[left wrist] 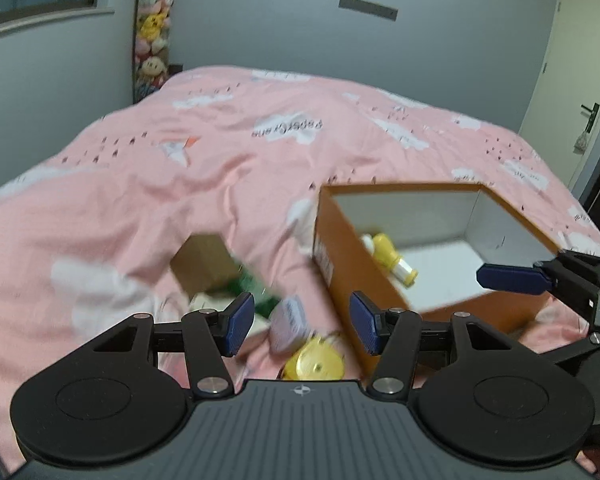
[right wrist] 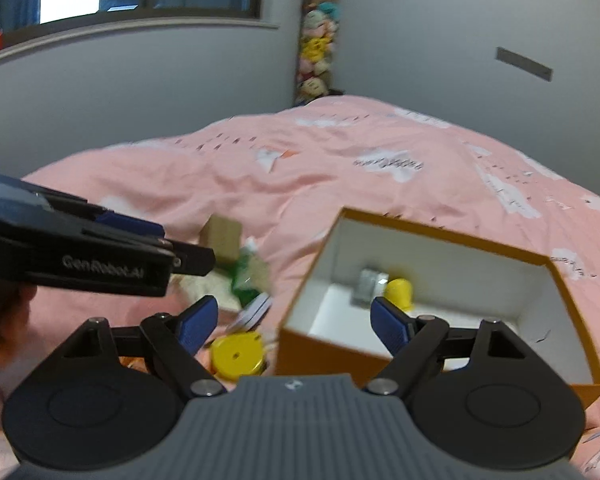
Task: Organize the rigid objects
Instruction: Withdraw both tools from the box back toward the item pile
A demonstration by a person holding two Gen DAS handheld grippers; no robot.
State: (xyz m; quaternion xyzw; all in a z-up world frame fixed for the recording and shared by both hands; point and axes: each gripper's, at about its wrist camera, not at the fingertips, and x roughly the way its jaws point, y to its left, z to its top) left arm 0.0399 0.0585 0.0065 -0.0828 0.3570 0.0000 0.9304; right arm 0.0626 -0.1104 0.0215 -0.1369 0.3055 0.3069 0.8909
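Loosely piled on the pink bed (left wrist: pixel 140 184), beside an orange box (left wrist: pixel 340 256), lie a yellow disc (right wrist: pixel 238 354), a small carton (left wrist: pixel 208 258) and green packs. Both grippers hover empty, left gripper (left wrist: pixel 302 326) half open, right gripper (right wrist: pixel 294 322) wide. The disc looks light, stiff and smooth; pinch its rim.

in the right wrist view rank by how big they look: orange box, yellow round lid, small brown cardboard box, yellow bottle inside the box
1. orange box
2. yellow round lid
3. small brown cardboard box looks somewhat smaller, but it lies farther off, so unsure
4. yellow bottle, partly hidden by a finger
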